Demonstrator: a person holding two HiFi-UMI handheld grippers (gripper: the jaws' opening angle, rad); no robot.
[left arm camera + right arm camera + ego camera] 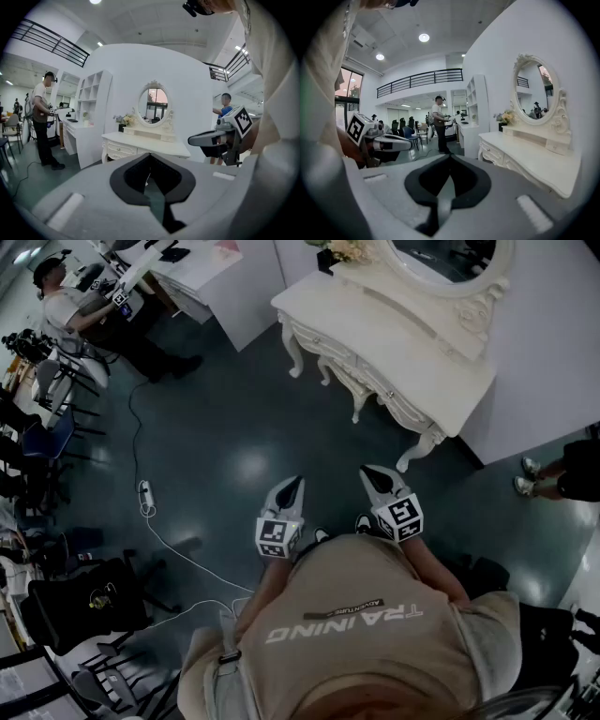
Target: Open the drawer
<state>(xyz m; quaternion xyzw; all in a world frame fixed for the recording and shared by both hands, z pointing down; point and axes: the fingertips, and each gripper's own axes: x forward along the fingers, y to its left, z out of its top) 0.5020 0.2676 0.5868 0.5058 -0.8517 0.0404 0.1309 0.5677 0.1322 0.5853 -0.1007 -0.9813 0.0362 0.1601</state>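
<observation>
Carry posture: left gripper (290, 487) and right gripper (373, 472) at waist, jaws pressed together, empty, well apart from dressing table (394, 329). Drawer (491, 149) shut — walk-up needed first.

Dim head view; bright, fisheye-warped gripper views.

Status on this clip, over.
Left gripper and right gripper shut, empty. Dressing table ahead, not reached; drawer closed. Cable on floor, off to the left.
</observation>
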